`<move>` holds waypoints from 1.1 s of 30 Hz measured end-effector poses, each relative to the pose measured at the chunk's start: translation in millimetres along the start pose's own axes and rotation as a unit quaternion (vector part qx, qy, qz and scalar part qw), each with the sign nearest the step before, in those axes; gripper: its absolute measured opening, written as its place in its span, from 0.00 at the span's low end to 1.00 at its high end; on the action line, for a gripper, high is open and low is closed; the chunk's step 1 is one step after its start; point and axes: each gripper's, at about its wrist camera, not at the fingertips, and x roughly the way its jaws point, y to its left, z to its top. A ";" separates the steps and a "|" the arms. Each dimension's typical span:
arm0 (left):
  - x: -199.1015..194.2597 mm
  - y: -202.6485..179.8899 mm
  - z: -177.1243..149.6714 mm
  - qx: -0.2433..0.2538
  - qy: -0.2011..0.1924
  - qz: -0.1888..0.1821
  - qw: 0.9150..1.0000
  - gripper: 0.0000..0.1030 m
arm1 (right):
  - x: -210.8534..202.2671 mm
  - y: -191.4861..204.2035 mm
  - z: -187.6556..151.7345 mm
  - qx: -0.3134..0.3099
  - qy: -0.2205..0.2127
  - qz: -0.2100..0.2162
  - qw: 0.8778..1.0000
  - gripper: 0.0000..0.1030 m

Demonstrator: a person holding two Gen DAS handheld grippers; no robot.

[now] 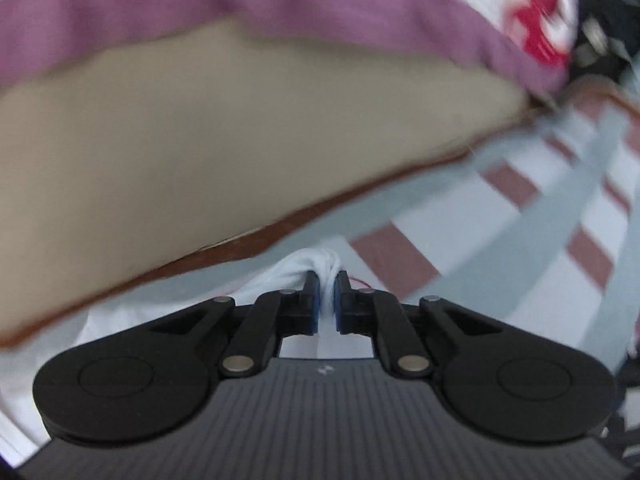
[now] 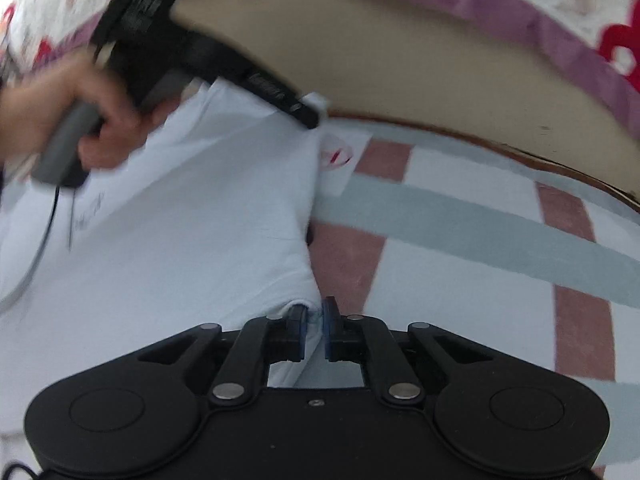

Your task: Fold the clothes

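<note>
step: pinch of two edge points on the white T-shirt, ready for a fold; judged, not seen.
garment place: spread flat on the checked bed sheet, grey bands and dull-red squares; far edge near the beige bed frame.
left hand-held gripper: jaws nearly together, clamped on a bunched white corner of the T-shirt; cloth squeezed up between the blue pads.
left, seen from right wrist: black body slanting down over the shirt, tip at the far corner beside a red round print; person's hand on the grey handle.
right hand-held gripper: jaws almost closed on a thin fold of the near shirt edge, right at the sheet boundary.
grip quality: left bite deep, looks secure; right bite thin, only the edge caught, slip risk.
how to do it well: lift both corners together, equal height; hold the edge between the two pinches taut, no sag.
direction: carry the held side across the shirt toward the opposite side; lay down flat, edges matched.
watch: sheet caught along with the shirt in the right pinch, cannot tell; slow first lift as check.
background: purple-trimmed printed bedding beyond the frame, blurred.
</note>
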 end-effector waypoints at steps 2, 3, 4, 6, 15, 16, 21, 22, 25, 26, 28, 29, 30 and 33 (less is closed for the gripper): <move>5.0 12.7 -5.4 -0.046 0.005 0.027 0.999 0.28 | 1.1 -5.5 -2.4 0.018 0.003 0.000 1.000 0.07; 2.4 15.2 -8.8 -0.052 0.004 0.046 0.998 0.37 | 4.8 -7.3 -4.7 0.023 0.016 -0.006 1.000 0.09; -0.6 17.7 -12.2 -0.058 0.004 0.063 0.996 0.41 | 6.3 -8.9 -7.0 0.026 0.020 -0.011 0.999 0.16; -18.3 20.5 -20.7 -0.056 0.013 0.060 0.997 0.57 | 3.0 -12.5 -9.2 0.038 0.016 -0.020 0.999 0.30; -172.8 52.8 -102.5 0.037 0.045 0.098 0.993 0.76 | -92.6 -36.0 -76.1 0.369 0.045 0.085 0.925 0.53; -194.6 59.4 -117.2 0.044 0.061 0.108 0.991 0.76 | -106.3 -32.7 -90.5 0.388 0.045 0.108 0.914 0.54; -296.5 88.2 -195.9 0.040 0.139 0.118 0.982 0.76 | -162.5 -10.0 -148.9 0.437 0.051 0.147 0.886 0.60; -315.7 92.3 -212.4 0.035 0.152 0.115 0.981 0.76 | -169.0 -5.9 -156.0 0.437 0.058 0.152 0.885 0.61; -361.3 91.2 -252.4 0.029 0.157 0.071 0.985 0.76 | -181.0 0.6 -169.6 0.438 0.089 0.188 0.875 0.61; -369.6 85.8 -262.3 0.030 0.163 0.053 0.985 0.76 | -184.3 3.4 -172.8 0.438 0.097 0.191 0.873 0.61; -385.9 75.0 -281.9 0.032 0.175 0.019 0.984 0.76 | -193.8 11.6 -175.3 0.422 0.110 0.186 0.880 0.61; -389.9 71.9 -289.8 0.027 0.191 0.006 0.981 0.76 | -199.8 14.5 -174.7 0.409 0.113 0.178 0.888 0.61; -393.8 68.8 -297.7 0.022 0.206 -0.007 0.978 0.76 | -205.8 15.4 -173.6 0.400 0.114 0.172 0.893 0.61; -400.4 71.7 -316.0 -0.003 0.259 -0.011 0.966 0.76 | -220.8 15.8 -178.8 0.393 0.114 0.172 0.896 0.61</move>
